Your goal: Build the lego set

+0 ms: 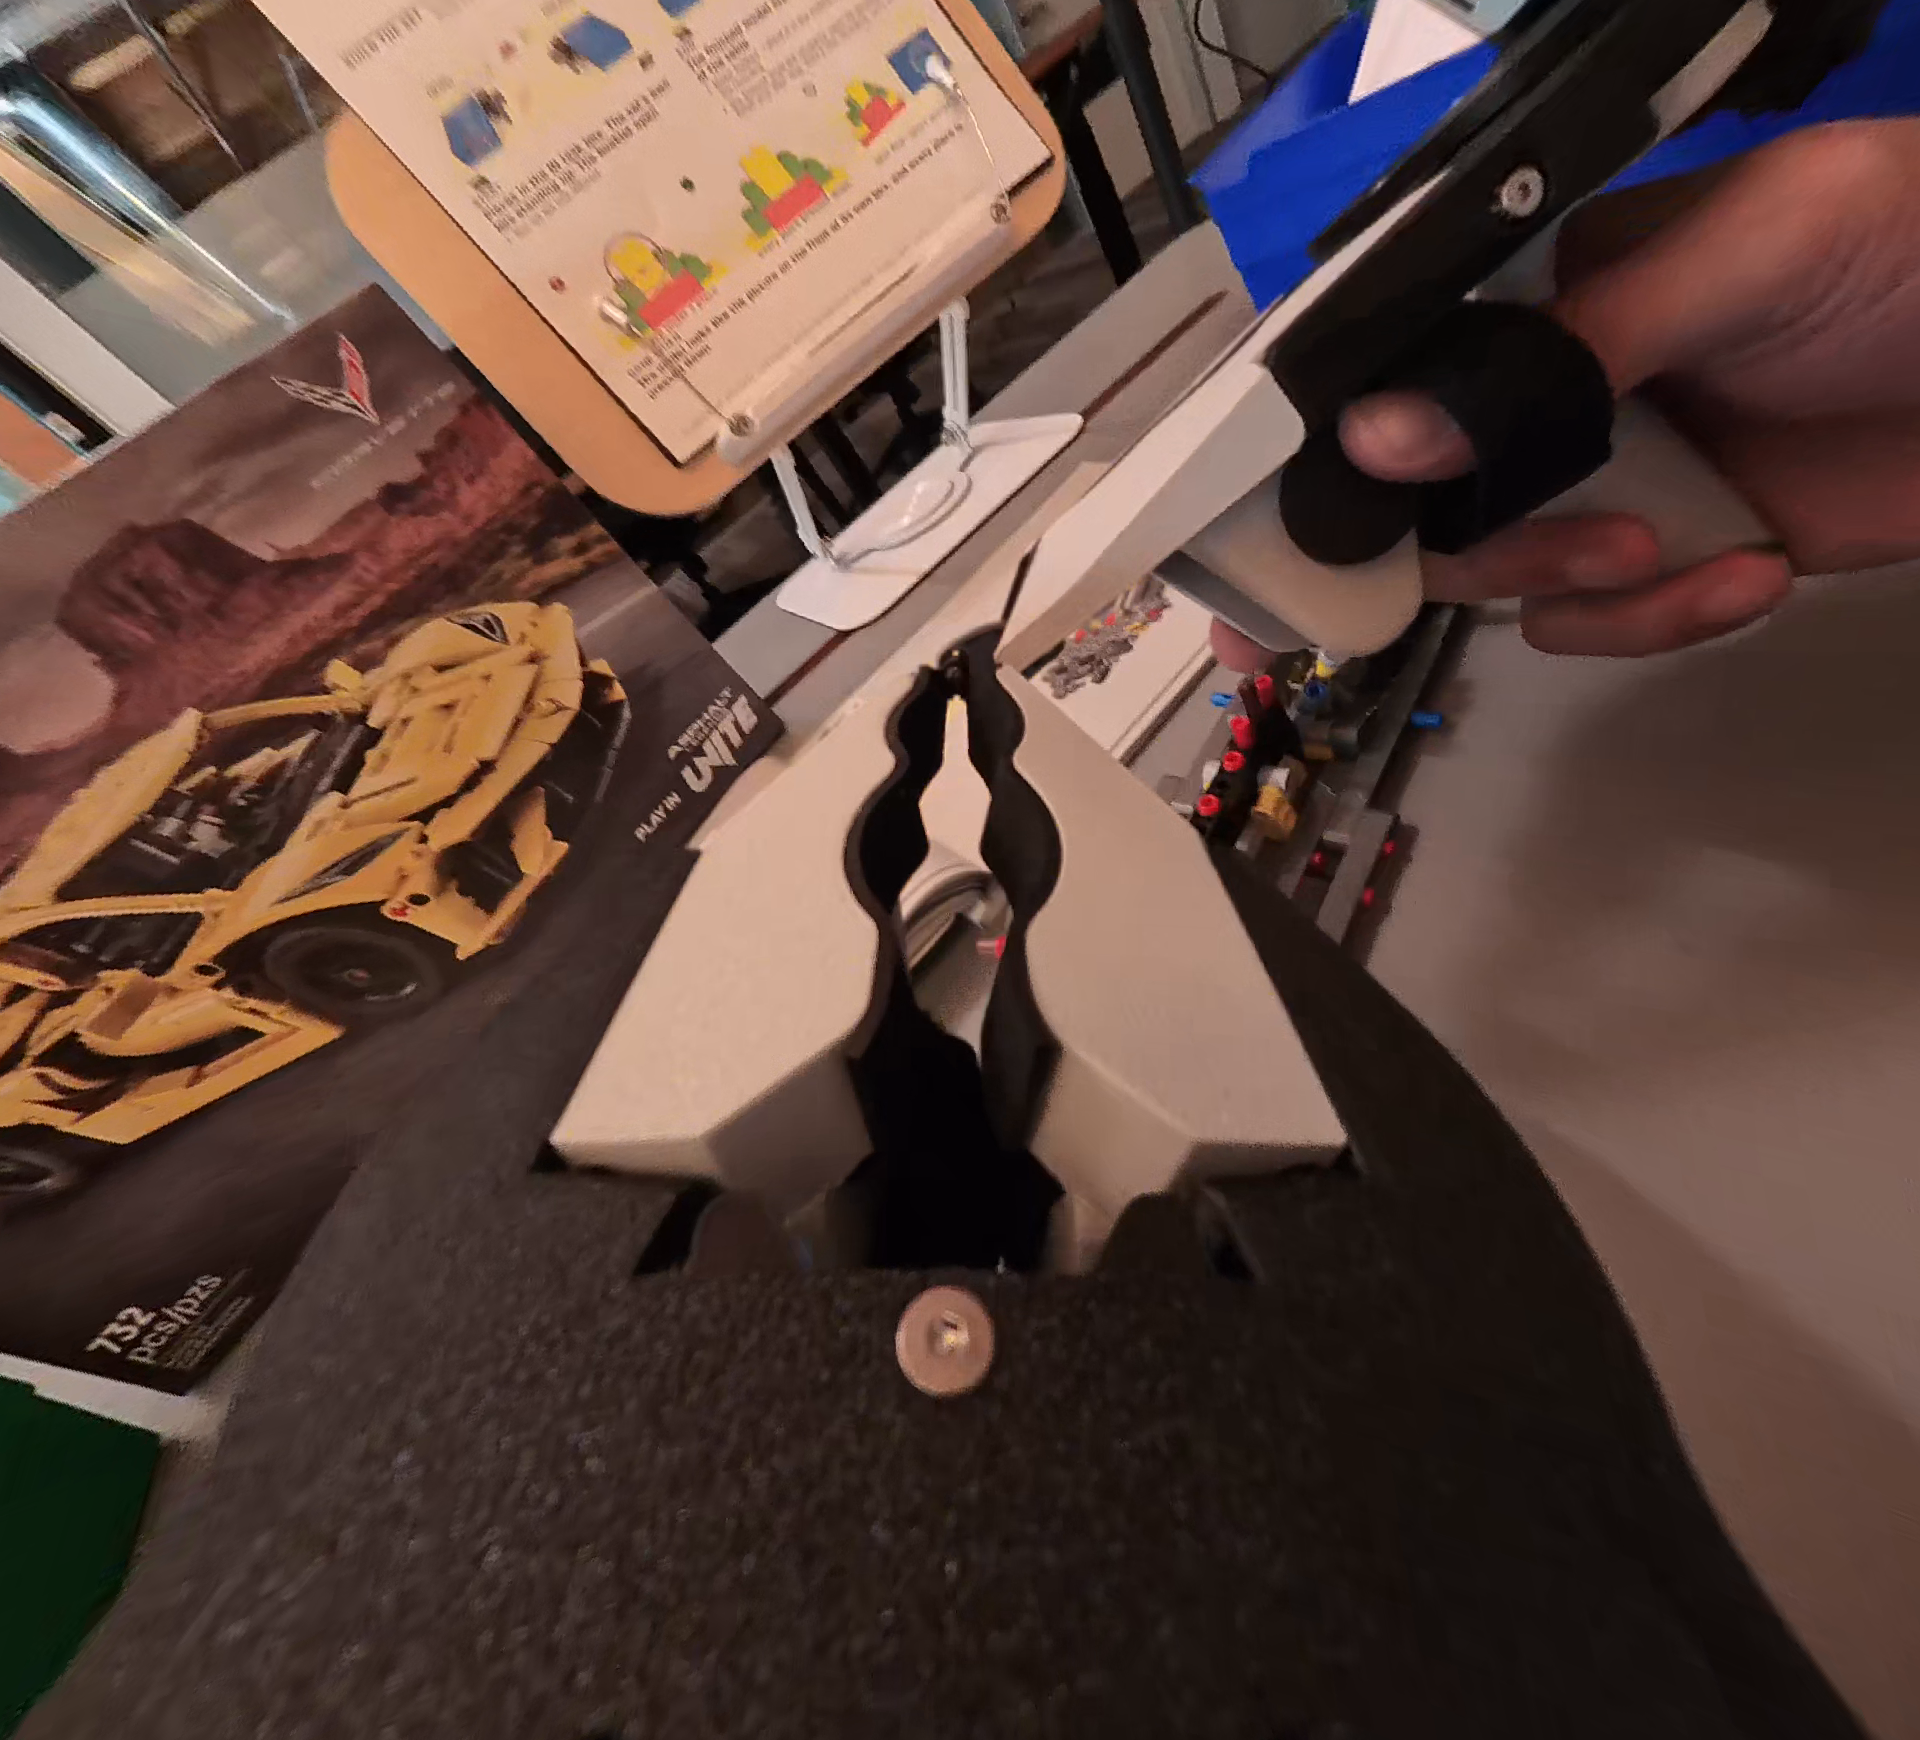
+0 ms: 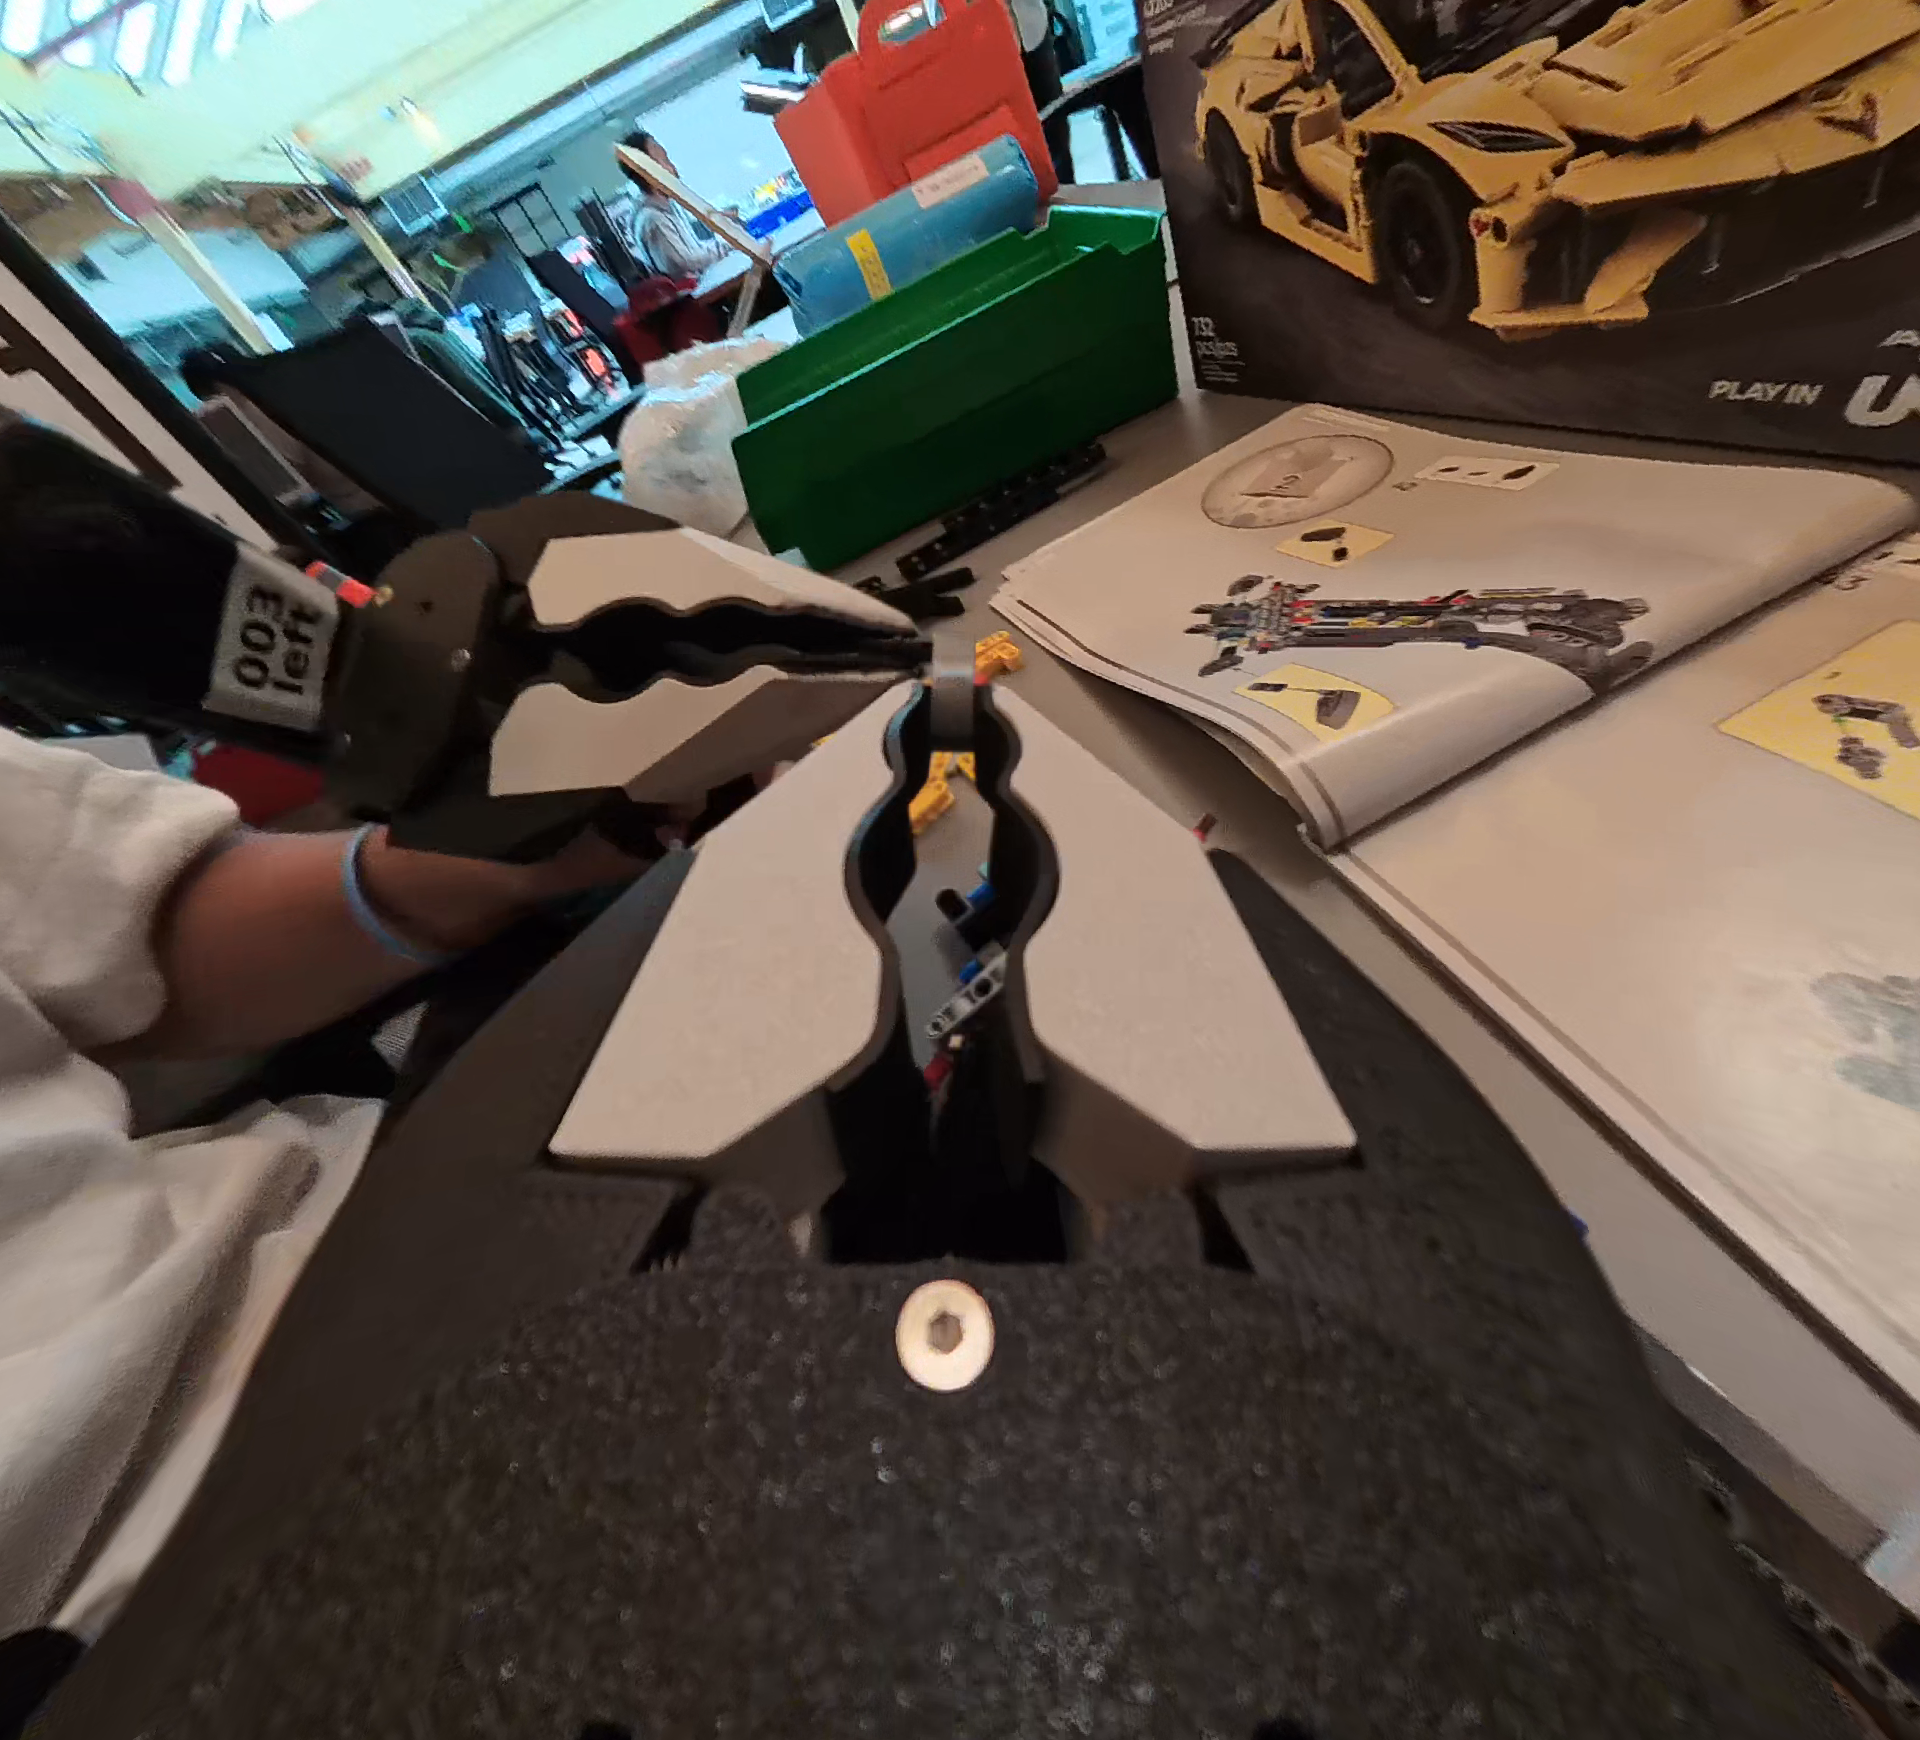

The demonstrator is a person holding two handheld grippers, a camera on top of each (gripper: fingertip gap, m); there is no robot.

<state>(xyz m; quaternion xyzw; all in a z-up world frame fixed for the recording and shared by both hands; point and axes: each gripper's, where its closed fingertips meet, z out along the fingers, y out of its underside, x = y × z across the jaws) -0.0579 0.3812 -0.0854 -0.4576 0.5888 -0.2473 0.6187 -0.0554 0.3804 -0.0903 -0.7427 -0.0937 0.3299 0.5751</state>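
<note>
Both jaws clenched, the right gripper [image 2: 948, 691] pinching a small grey piece [image 2: 951, 703] against the left gripper [image 2: 920, 651] tip; any misalignment risked dropping it onto the surface [image 2: 1091, 724].

- A grey table [image 2: 1122, 755] carries everything here.
- An open instruction booklet [image 2: 1455, 641] lies flat on it at the right.
- Behind the booklet stands a dark set box [image 2: 1558, 132] picturing a yellow car.
- Left of the box sits a green bin [image 2: 935, 402].
- Black beams [image 2: 997, 511] lie just in front of the bin.
- Small yellow pieces [image 2: 992, 651] rest near the booklet's left edge.
- In the left wrist view, a white stand [image 1: 925, 516] holds a tilted sheet beside the box.
- A partly built grey model [image 1: 1288, 786] with red pins lies on the table.
</note>
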